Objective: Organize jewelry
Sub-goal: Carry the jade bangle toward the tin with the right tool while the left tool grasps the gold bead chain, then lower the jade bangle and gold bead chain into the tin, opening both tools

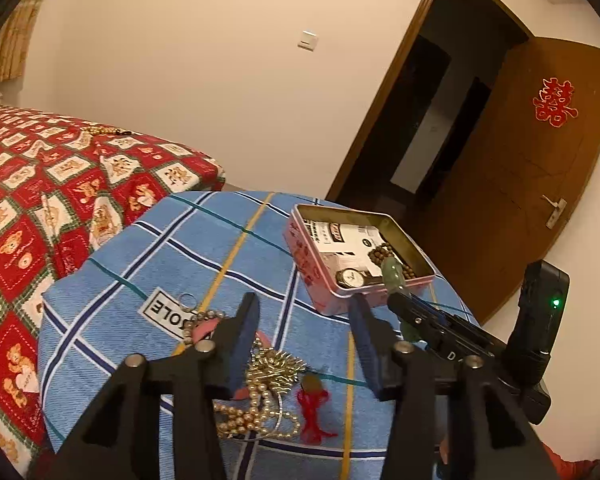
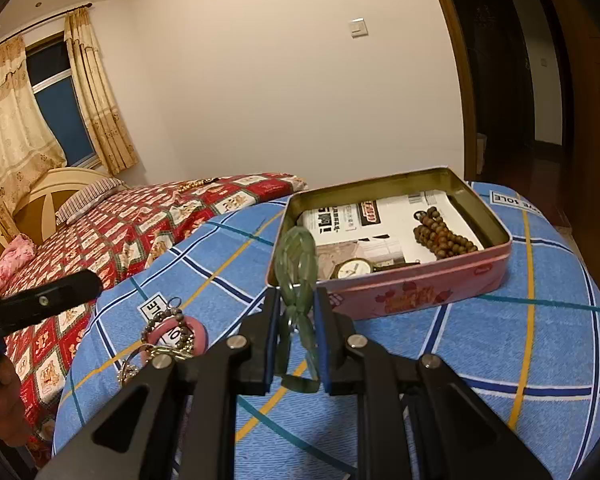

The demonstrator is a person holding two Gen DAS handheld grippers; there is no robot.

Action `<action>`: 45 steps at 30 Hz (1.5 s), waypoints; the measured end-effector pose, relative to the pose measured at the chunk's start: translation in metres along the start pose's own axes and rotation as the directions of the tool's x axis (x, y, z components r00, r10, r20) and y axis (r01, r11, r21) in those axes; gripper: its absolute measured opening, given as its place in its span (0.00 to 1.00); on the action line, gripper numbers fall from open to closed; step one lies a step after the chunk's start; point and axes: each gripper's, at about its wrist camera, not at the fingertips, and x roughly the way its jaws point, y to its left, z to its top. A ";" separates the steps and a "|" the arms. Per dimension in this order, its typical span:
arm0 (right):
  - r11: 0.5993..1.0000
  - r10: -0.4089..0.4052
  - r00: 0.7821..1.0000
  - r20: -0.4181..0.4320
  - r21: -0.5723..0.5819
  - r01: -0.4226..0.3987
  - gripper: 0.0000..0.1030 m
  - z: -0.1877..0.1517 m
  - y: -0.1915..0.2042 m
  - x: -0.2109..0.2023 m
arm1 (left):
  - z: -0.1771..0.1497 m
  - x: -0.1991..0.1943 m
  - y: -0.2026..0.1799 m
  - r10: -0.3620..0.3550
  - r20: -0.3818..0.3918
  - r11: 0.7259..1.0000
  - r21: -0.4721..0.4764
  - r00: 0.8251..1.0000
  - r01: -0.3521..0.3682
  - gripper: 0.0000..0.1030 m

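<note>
A pink open tin (image 1: 300,236) (image 2: 420,294) stands on the blue plaid cloth (image 1: 188,248) and holds a brown bead bracelet (image 2: 444,236), a wristwatch (image 2: 354,269) and a printed card. My right gripper (image 2: 297,300) is shut on a green jade bead bracelet (image 2: 296,256), held just in front of the tin's near left corner; it also shows in the left wrist view (image 1: 394,272). My left gripper (image 1: 306,308) is open and empty above a pile of pearl necklaces (image 1: 256,404), a gold piece and a red tassel charm (image 1: 312,412).
A pink bangle and a bead bracelet (image 2: 176,330) lie left of my right gripper. A bed with a red patterned cover (image 1: 40,184) borders the cloth on the left, with a strand of beads on it (image 1: 104,131). A brown door (image 1: 532,184) stands open at the right.
</note>
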 end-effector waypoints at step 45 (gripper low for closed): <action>0.996 -0.005 0.998 0.065 0.084 -0.001 0.20 0.007 -0.021 -0.016 | 0.028 0.017 -0.052 0.006 0.050 0.987 0.163 0.999 -0.014 0.04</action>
